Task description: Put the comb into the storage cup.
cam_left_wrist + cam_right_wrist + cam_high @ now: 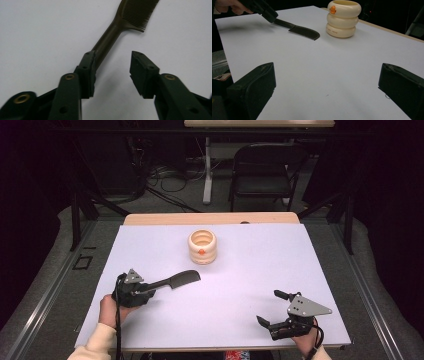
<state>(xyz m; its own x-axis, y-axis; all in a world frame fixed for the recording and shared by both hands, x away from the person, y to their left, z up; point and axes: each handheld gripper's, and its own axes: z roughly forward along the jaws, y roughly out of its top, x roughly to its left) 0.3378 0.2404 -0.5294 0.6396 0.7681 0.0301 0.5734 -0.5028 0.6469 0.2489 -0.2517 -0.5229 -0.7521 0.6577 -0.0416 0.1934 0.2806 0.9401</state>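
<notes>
High view: left claw (150,290) is sitting at the handle end of the dark comb (177,280), which is lying flat on the white tabletop (260,270); comb's long axis is running up-right toward the cream ringed holder (202,247), still apart from it. Right claw (270,310) is resting well off to the right, jaws wide, nothing in them.

Left gripper view: jaws are standing part open; handle (106,42) is touching the left pad, clear of the right one, so no grip.

Right gripper view: comb (302,32) is lying far off, w/ holder (342,18) just beyond; left hand is clearly nearer.
</notes>
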